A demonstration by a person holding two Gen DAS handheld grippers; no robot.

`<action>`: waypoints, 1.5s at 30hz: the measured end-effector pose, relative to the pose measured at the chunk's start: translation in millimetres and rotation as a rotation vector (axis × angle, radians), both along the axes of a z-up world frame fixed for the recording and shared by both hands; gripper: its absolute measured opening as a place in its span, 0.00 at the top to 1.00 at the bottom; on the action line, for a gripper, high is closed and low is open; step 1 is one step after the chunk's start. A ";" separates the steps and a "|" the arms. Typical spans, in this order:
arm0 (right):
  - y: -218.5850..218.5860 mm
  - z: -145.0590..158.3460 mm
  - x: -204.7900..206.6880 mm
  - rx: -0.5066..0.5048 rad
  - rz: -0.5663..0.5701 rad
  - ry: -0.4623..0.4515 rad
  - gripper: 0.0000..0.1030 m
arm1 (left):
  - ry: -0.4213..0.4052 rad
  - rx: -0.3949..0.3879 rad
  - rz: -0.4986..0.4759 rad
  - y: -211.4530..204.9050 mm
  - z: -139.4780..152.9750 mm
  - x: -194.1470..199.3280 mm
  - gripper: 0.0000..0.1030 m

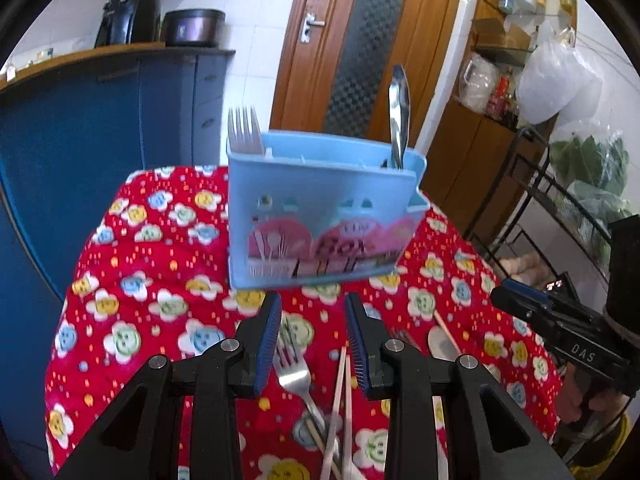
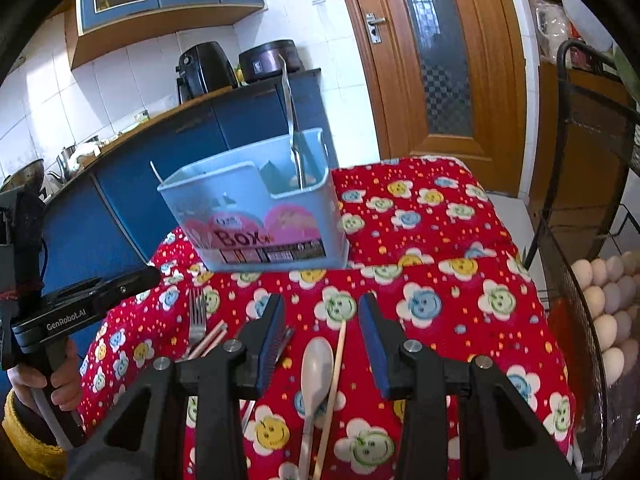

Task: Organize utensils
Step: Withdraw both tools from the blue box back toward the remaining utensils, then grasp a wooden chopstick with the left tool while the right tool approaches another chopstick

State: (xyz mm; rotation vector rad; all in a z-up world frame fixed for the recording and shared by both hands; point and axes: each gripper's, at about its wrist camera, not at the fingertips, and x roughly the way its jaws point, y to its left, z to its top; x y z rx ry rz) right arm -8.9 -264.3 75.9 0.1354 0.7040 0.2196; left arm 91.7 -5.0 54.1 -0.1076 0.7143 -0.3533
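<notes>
Utensils lie loose on the red flowered cloth (image 1: 132, 280): a fork (image 1: 296, 376) and chopsticks (image 1: 340, 400) under the left gripper (image 1: 312, 340), a white spoon (image 2: 316, 372) and one chopstick (image 2: 336, 364) under the right gripper (image 2: 324, 344). Both grippers are spread and hold nothing. Beyond them stands the blue box (image 1: 320, 208), with a pale fork (image 1: 244, 128) at its left end and a metal spoon (image 1: 400, 112) at its right. Eggs (image 2: 608, 300) sit in a rack to the right.
</notes>
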 end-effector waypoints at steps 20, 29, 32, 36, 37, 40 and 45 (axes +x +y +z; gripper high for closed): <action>-4.9 -30.0 -17.2 -0.039 -0.006 0.129 0.60 | 0.156 0.132 -0.124 -28.5 -50.5 -15.9 0.68; -4.3 -37.8 -16.4 -0.049 0.000 0.166 0.60 | 0.185 0.158 -0.149 -33.7 -61.0 -7.3 0.86; -5.4 -39.7 -16.0 -0.053 0.000 0.176 0.60 | 0.210 0.153 -0.167 -36.0 -63.5 -0.5 0.92; -6.2 -43.3 -13.7 -0.065 0.004 0.197 0.60 | 0.247 0.156 -0.172 -39.8 -69.8 6.6 0.94; -5.7 -44.8 -12.9 -0.069 0.007 0.205 0.60 | 0.249 0.160 -0.171 -41.3 -69.9 8.1 0.94; -4.0 -49.6 -9.5 -0.078 0.016 0.234 0.60 | 0.254 0.161 -0.169 -43.8 -70.4 12.4 0.94; -0.7 -55.3 -3.2 -0.104 0.030 0.283 0.61 | 0.247 0.146 -0.161 -42.6 -68.7 14.7 0.96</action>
